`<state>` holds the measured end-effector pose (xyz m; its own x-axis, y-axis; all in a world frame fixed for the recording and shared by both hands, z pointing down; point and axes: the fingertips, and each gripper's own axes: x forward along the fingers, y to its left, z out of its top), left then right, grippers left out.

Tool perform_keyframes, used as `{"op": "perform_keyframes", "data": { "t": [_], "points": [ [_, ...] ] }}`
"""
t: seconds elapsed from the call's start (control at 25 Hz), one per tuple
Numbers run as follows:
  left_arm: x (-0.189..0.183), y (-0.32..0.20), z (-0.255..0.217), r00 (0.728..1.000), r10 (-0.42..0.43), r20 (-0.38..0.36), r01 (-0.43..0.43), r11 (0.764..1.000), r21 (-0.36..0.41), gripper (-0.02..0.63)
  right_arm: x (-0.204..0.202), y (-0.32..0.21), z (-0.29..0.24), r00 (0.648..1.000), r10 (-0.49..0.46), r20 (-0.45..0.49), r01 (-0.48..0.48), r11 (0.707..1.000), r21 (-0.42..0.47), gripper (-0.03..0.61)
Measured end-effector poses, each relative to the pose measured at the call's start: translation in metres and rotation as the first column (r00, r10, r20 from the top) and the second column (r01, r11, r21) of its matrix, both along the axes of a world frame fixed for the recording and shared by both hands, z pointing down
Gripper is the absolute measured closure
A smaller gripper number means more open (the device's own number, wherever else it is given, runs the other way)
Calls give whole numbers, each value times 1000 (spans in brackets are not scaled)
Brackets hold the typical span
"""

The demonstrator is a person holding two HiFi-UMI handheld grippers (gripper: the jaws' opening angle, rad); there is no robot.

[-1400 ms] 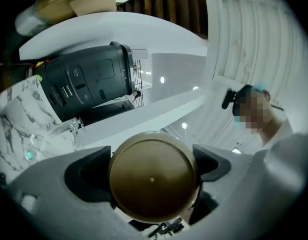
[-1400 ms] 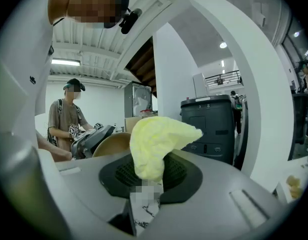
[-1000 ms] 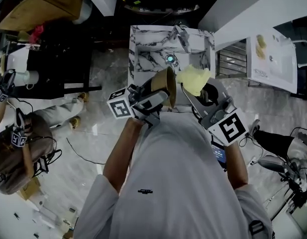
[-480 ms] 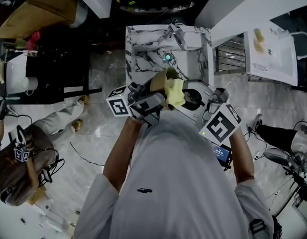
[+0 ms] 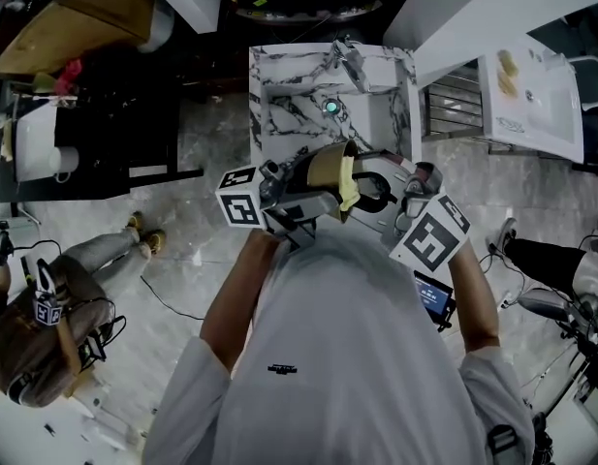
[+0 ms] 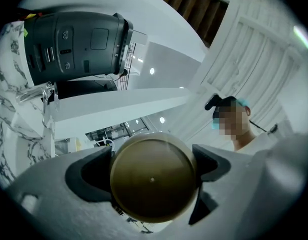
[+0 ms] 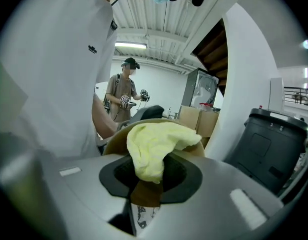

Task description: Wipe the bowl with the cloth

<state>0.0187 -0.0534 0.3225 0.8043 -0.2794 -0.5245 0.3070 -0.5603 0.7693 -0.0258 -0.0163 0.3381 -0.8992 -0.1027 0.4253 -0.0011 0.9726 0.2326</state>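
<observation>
A golden-brown bowl (image 5: 327, 167) is held on its side above the floor in front of the sink. My left gripper (image 5: 297, 198) is shut on it. In the left gripper view the bowl's round underside (image 6: 153, 182) fills the gap between the two jaws. The yellow cloth (image 5: 349, 184) is pressed against the bowl's open side, and my right gripper (image 5: 374, 198) is shut on it. In the right gripper view the cloth (image 7: 154, 145) bunches out of the jaws, with the bowl's brown rim (image 7: 115, 137) right behind it.
A marble sink (image 5: 279, 114) with a tap (image 5: 349, 64) lies just beyond the bowl. A white counter (image 5: 492, 17) and a white board (image 5: 531, 105) are to the right. Another person (image 5: 47, 327) is at the lower left. A dark bin (image 7: 273, 144) stands nearby.
The right gripper has rolled and swung left and down, carrying the cloth from beside the bowl onto its open side. The left gripper has kept its hold on the bowl and shifted slightly.
</observation>
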Motion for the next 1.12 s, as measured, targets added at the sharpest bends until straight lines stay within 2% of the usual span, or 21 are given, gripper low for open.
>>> {"op": "perform_keyframes", "data": {
  "t": [0.24,0.44,0.56,0.72,0.92,1.04,1.12],
  "points": [
    [4,6,-1,997,2,74,-5,999,38,98,6,-23,2,988,150,18,-150,988,-37,492],
    [0,6,-6,995,-19,97,12,998,66,98,16,-26,10,983,186,0,-186,979,-80,492],
    [-5,0,-9,995,-36,97,29,997,71,98,18,-28,17,979,201,-29,-202,977,-71,492],
    [-8,-3,-18,994,-41,97,32,996,87,97,12,-23,15,981,187,-41,-188,982,-5,492],
    [-10,-5,-22,994,-42,100,32,995,91,97,7,-11,13,985,108,-131,-97,991,90,494],
    [-12,-8,-22,994,-50,99,41,995,87,97,4,-1,9,987,44,-154,-32,996,80,492],
    [-12,-8,-23,994,-50,97,41,995,90,97,3,0,5,990,33,-136,-27,998,49,476]
  ]
}}
